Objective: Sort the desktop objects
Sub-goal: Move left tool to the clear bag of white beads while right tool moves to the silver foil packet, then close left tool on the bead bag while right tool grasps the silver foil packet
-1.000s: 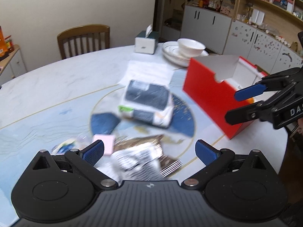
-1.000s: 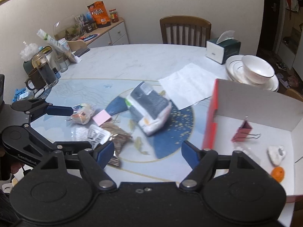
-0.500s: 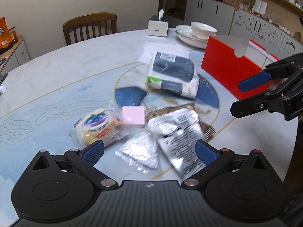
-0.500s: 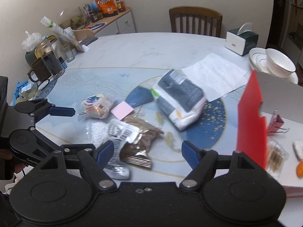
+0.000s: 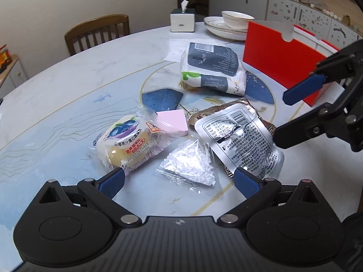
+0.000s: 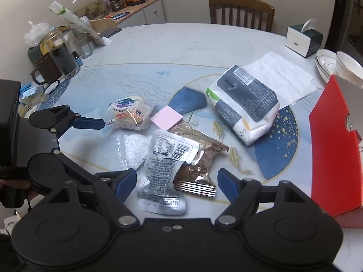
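Loose items lie on the round marble table: a wrapped blueberry snack [image 5: 127, 141] [image 6: 129, 112], a pink sticky pad [image 5: 173, 122] [image 6: 166, 117], a clear bag of white granules [image 5: 189, 162] [image 6: 135, 150], a silver foil pouch [image 5: 238, 136] [image 6: 165, 170] over a brown foil packet [image 6: 199, 165], and a large grey-white tissue pack [image 5: 212, 68] [image 6: 247, 111]. A red box [image 5: 281, 56] [image 6: 333, 156] stands at the right. My left gripper [image 5: 179, 182] is open, its jaws wide around the granule bag. My right gripper [image 6: 177, 181] is open over the silver pouch.
A tissue box [image 5: 182, 19] [image 6: 302, 38], stacked plates with a bowl [image 5: 229, 23] and a white paper sheet [image 6: 281, 74] lie at the far side. Jars and a mug [image 6: 56, 61] crowd the left edge. A wooden chair [image 6: 241, 11] stands behind the table.
Both grippers have swung left and down from the red box towards the pile of packets and now hover close over it. Both stay open.
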### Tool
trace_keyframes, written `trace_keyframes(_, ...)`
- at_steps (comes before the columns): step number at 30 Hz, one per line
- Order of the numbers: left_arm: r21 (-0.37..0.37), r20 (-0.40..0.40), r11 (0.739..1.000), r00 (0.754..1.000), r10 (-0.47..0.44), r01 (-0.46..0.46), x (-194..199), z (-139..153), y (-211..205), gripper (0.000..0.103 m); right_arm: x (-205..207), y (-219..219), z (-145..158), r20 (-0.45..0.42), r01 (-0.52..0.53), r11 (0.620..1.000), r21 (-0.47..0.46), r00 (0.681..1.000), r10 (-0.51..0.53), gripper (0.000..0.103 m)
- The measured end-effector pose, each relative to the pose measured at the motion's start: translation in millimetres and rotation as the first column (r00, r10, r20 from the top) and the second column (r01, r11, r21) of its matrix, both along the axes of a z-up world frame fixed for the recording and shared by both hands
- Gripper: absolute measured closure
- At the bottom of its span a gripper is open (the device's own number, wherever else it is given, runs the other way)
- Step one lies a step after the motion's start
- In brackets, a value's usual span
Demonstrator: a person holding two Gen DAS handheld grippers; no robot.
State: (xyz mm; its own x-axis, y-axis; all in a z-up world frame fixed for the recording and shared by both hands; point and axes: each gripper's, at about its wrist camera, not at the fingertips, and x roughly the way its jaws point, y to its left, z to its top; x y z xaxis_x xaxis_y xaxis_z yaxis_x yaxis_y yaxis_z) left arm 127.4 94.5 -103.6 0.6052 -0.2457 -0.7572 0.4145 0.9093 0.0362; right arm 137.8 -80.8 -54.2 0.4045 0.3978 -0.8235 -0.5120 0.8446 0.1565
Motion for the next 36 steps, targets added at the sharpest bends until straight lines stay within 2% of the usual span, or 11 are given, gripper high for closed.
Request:
trace_keyframes(11, 0.045, 0.024, 0.995, 0.996, -0.088, 0.087, 7, -8, -9, 0.002, 4, 25, -19, -0.068, -0.005, 1.000, -0.028, 0.998, 0.003, 0.027)
trace_keyframes(14, 0.050, 0.015, 0.994, 0.995, -0.101, 0.100, 10, -12, -10, 0.006, 7, 27, -23, -0.082, 0.009, 0.999, -0.033, 0.997, -0.011, 0.028)
trace_keyframes(16, 0.048, 0.009, 0.994, 0.995, -0.100, 0.099, 11, -13, -10, 0.012, 9, 27, -26, -0.091, 0.022, 0.999, -0.033, 0.996, -0.025, 0.028)
trace_keyframes(21, 0.050, 0.005, 0.993, 0.994, -0.111, 0.111, 12, -15, -12, 0.017, 13, 28, -30, -0.097, 0.043, 0.998, -0.034, 0.994, -0.046, 0.030)
trace_keyframes(22, 0.051, 0.003, 0.992, 0.994, -0.113, 0.113, 12, -15, -13, 0.021, 14, 28, -31, -0.097, 0.046, 0.998, -0.034, 0.994, -0.049, 0.030)
trace_keyframes(24, 0.056, -0.002, 0.991, 0.993, -0.119, 0.119, 12, -16, -15, 0.027, 14, 28, -32, -0.094, 0.050, 0.998, -0.037, 0.994, -0.053, 0.033)
trace_keyframes(26, 0.055, 0.000, 0.991, 0.993, -0.119, 0.119, 12, -16, -15, 0.027, 15, 28, -31, -0.094, 0.053, 0.998, -0.036, 0.994, -0.056, 0.044)
trace_keyframes(28, 0.053, 0.000, 0.991, 0.993, -0.121, 0.120, 11, -16, -16, 0.029, 17, 27, -32, -0.101, 0.053, 0.998, -0.037, 0.993, -0.056, 0.049)
trace_keyframes(31, 0.051, -0.002, 0.991, 0.992, -0.123, 0.123, 10, -16, -18, 0.035, 17, 27, -33, -0.106, 0.050, 0.998, -0.044, 0.993, -0.055, 0.054)
trace_keyframes(34, 0.057, -0.001, 0.991, 0.993, -0.121, 0.121, 9, -15, -20, 0.036, 16, 27, -37, -0.131, 0.038, 0.998, -0.045, 0.990, -0.044, 0.073)
trace_keyframes(36, 0.057, -0.003, 0.992, 0.993, -0.117, 0.117, 8, -15, -21, 0.036, 15, 26, -39, -0.143, 0.037, 0.999, -0.040, 0.989, -0.042, 0.073)
